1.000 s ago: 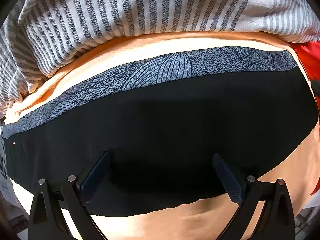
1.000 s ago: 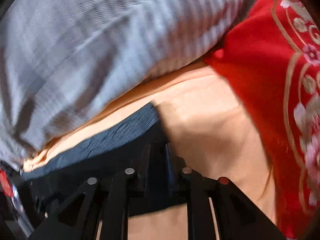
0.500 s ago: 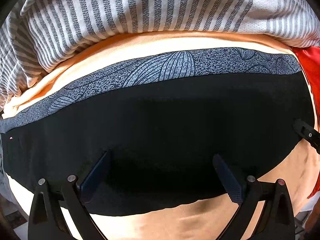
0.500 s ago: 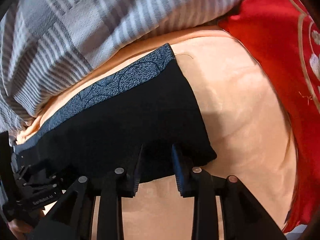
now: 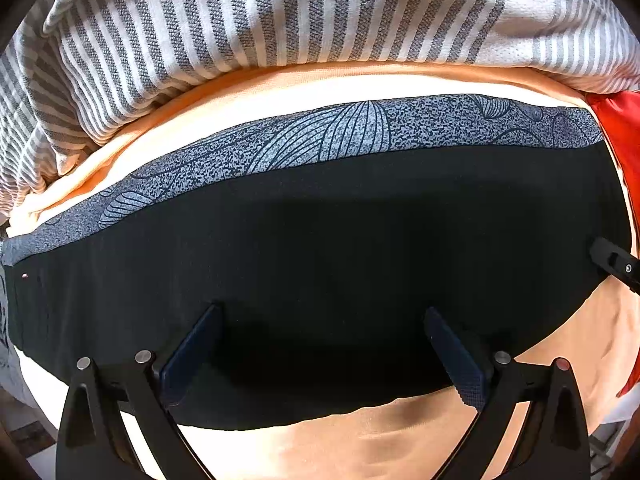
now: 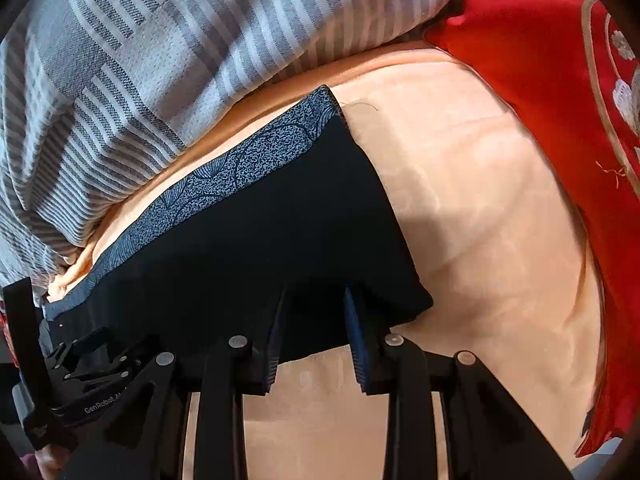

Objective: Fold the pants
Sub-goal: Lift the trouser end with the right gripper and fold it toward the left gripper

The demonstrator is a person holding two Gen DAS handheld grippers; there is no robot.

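- Well, the pants (image 5: 320, 264) lay folded into a flat black band across the peach sheet (image 5: 360, 448), their grey leaf-patterned waistband (image 5: 352, 136) running along the far edge.
- The left gripper (image 5: 322, 344) hung low over the middle of the black cloth, its two blue-padded fingers (image 5: 192, 354) spread wide apart with nothing between them; whether the tips touched the fabric could not be told.
- The right gripper (image 6: 314, 320) sat at the near right corner of the pants (image 6: 280, 240), fingers parted with a narrow gap (clearly less spread than the left pair). The tips overlapped the dark hem, yet no cloth looked pinched between the pads.
- In the right wrist view the waistband (image 6: 256, 152) slanted up toward the far corner, and the pants' right edge fell straight toward the gripper.
- Beyond the waistband a grey-and-white striped blanket (image 5: 280, 20) was bunched up, just short of touching the pants, with a strip of sheet showing between them.
- A red embroidered cloth (image 6: 560, 92) lay on the right side, well apart from the pants, with bare sheet (image 6: 480, 220) in between.
- A tip of the right gripper (image 5: 614, 262) poked in at the right rim of the left wrist view.
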